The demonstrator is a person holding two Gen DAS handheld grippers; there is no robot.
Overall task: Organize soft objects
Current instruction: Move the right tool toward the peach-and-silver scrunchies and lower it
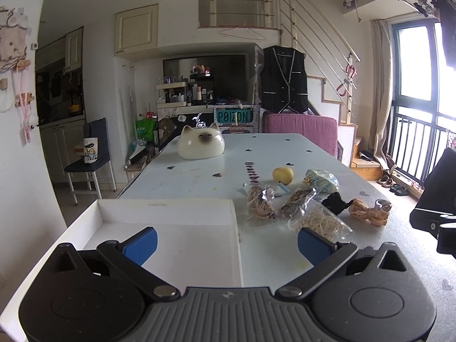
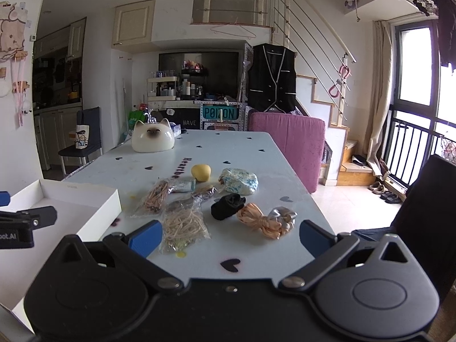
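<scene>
Both tools, left tool [image 1: 226,242] and right tool [image 2: 230,235], spread wide, empty. Bagged cord bundle [image 2: 185,225] on surface [image 2: 256,148] beside white box [image 2: 85,199]: light, limp, slippery film; best pinched mid-bundle.

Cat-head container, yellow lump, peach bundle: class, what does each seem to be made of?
White cat-head container: probably glazed ceramic or glossy plastic, given its bright highlights. Small yellow rounded lump: matte and dimpled, perhaps foam or soft rubber. Peach cord bundle: flat woven ribbon or lace with a slight satin sheen.
</scene>
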